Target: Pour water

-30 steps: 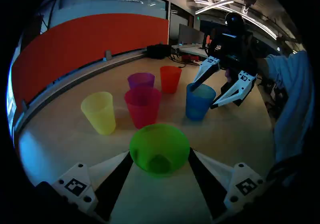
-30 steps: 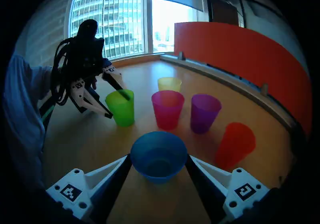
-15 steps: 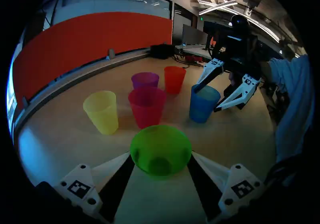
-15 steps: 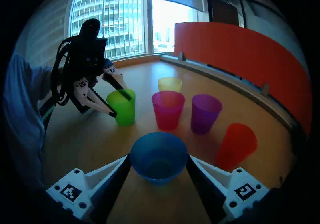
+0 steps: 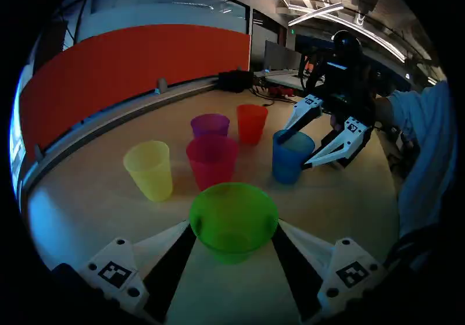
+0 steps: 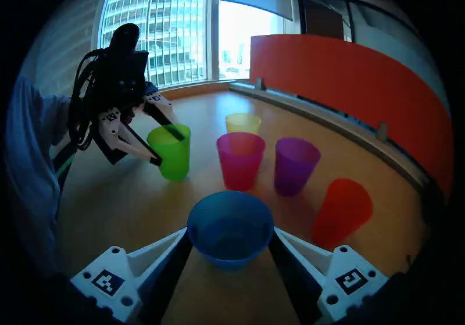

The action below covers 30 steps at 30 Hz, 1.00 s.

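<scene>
A green cup (image 5: 234,232) sits upright between the white fingers of my left gripper (image 5: 232,221), which is shut on its sides. A blue cup (image 6: 231,238) is held the same way in my right gripper (image 6: 231,229). In the left gripper view, the right gripper (image 5: 293,150) holds the blue cup (image 5: 289,161) to the right of the row of cups. In the right gripper view, the left gripper (image 6: 167,149) holds the green cup (image 6: 170,157) at the left. I cannot tell whether either cup holds water.
On the wooden table (image 5: 349,197) stand a yellow cup (image 5: 149,168), a pink cup (image 5: 211,159), a purple cup (image 5: 209,124) and an orange cup (image 5: 251,122). An orange wall panel (image 5: 128,57) runs along the table's far edge. A person's sleeve (image 5: 424,150) is at the right.
The left gripper with the green cup has moved slightly up and left in the right gripper view. The right gripper with the blue cup has shifted a little. Both keep their hold.
</scene>
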Tool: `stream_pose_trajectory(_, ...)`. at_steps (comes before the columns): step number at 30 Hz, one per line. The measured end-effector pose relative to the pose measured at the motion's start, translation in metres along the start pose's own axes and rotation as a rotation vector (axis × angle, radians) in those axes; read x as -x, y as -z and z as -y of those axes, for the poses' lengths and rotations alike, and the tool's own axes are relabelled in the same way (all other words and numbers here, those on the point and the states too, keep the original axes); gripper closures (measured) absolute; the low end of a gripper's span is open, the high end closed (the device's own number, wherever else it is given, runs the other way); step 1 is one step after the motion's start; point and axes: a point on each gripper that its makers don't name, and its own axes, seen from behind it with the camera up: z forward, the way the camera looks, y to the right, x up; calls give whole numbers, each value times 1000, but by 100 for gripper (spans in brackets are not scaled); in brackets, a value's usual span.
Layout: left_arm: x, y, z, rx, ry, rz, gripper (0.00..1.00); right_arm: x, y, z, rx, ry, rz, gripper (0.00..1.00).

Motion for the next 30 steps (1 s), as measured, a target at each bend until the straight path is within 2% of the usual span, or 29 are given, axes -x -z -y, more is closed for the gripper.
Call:
stream_pose_trajectory(9, -32, 17, -4, -21, 0, -80, 14, -31, 21, -2, 36, -30, -86, 10)
stream_pose_trajectory(18, -78, 46, -5, -59, -19, -191, 14, -72, 54, -1, 84, -15, -183, 10)
stream_pose_trajectory(30, -130, 80, -19, -76, -46, -327, 14, -120, 91, 0, 131, 3, -306, 10)
